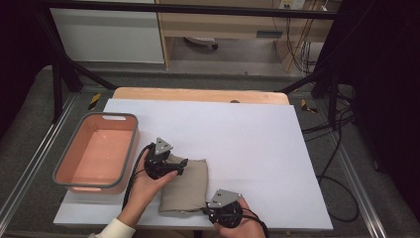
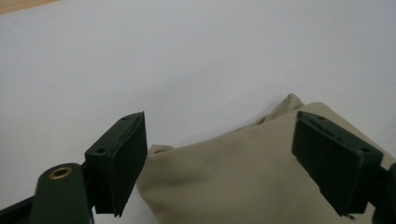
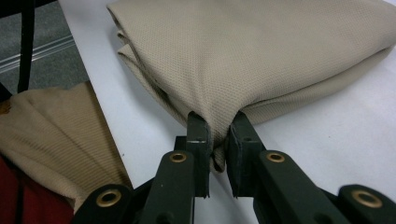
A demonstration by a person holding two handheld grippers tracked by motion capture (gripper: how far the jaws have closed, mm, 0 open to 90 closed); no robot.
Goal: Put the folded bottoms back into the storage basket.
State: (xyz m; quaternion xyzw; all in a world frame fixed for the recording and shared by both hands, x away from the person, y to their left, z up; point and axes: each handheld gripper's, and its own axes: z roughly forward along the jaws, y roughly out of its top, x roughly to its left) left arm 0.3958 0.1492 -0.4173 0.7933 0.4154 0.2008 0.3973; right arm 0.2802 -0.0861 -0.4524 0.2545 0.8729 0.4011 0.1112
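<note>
A folded beige cloth [image 1: 186, 188] lies on the white sheet near the table's front edge. My left gripper [image 1: 179, 165] hovers at the cloth's far left corner, and in the left gripper view its jaws stand wide apart over the beige cloth [image 2: 238, 177], the left gripper [image 2: 219, 158] open. My right gripper [image 1: 210, 210] is at the cloth's near right corner. In the right gripper view the right gripper [image 3: 219, 140] is shut on a pinched fold of the beige cloth [image 3: 261, 51].
A salmon-pink bin [image 1: 99, 151] with a grey rim stands at the left on the white sheet [image 1: 257, 144]. Beyond the cloth the sheet stretches to the wooden table edge [image 1: 198, 94]. Cables [image 1: 337, 168] trail on the floor at the right.
</note>
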